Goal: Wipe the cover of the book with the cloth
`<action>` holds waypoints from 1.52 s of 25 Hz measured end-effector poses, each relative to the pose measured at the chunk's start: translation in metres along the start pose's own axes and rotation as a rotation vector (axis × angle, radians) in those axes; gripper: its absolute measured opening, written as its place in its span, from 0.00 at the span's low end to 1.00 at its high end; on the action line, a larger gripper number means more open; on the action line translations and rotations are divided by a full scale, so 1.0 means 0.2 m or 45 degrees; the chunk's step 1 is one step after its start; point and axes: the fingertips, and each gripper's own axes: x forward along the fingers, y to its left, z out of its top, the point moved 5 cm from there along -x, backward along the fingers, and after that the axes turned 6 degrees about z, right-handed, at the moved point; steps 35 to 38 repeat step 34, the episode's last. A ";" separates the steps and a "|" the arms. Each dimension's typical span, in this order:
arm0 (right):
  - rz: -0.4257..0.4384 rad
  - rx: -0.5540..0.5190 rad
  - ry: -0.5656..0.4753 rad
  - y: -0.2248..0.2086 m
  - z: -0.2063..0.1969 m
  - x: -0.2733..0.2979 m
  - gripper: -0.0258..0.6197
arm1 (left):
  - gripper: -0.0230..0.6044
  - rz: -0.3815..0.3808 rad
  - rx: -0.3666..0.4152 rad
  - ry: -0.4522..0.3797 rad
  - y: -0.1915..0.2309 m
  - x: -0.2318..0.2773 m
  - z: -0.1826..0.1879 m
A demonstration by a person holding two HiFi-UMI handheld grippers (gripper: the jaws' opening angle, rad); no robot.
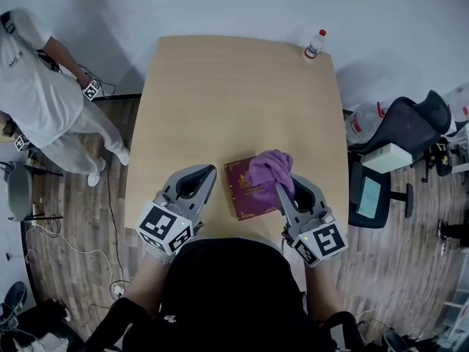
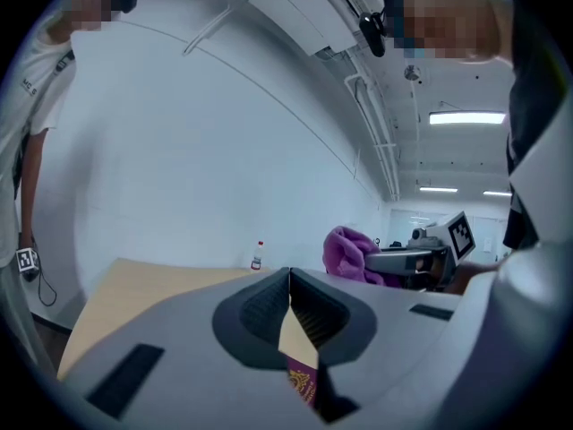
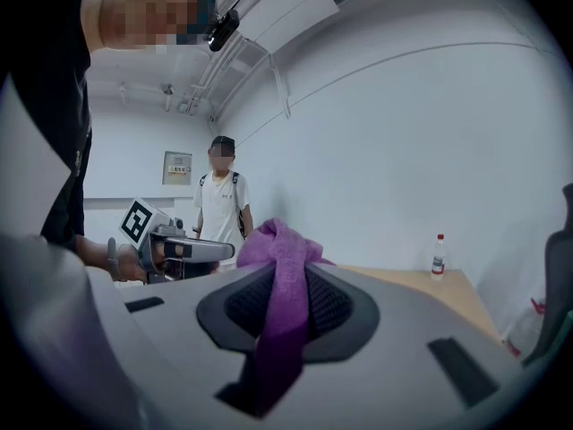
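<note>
L gripper [image 1: 208,171]: jaws closed tip to tip, nothing btwn them; just left of book, at near part of table [image 1: 234,94].
Book [image 1: 242,193]: 1, maroon, flat on table, near-centre; long axis near–far, far end leaning slightly left; gold print on cover, too small to read.
Cloth [image 1: 268,169]: 1, purple, bunched on book's far-right part, hiding that corner.
R gripper [image 1: 283,191]: jaws clamped on cloth; covers book's near-right edge.
Bottle [image 1: 314,44]: 1, upright, far-right table corner.
Grippers: 2.

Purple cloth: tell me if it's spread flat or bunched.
Bunched: the cloth heaps in folds on the book, one end clamped in the right gripper.
</note>
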 end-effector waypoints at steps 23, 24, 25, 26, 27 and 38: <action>-0.019 -0.044 -0.007 0.03 0.02 0.01 0.17 | 0.07 0.023 0.018 -0.036 -0.01 -0.01 0.04; -0.020 -0.044 -0.007 0.03 0.02 0.01 0.17 | 0.07 0.025 0.018 -0.037 -0.01 -0.01 0.04; -0.020 -0.044 -0.006 0.03 0.02 0.01 0.17 | 0.07 0.029 0.018 -0.038 -0.01 -0.01 0.03; -0.021 -0.043 -0.006 0.03 0.02 0.01 0.17 | 0.07 0.033 0.017 -0.038 0.00 -0.01 0.04; -0.021 -0.042 -0.006 0.03 0.02 0.01 0.17 | 0.07 0.037 0.015 -0.040 0.00 -0.01 0.04; -0.032 -0.046 -0.005 0.04 0.01 0.00 0.17 | 0.07 0.038 0.010 -0.043 -0.01 -0.03 0.02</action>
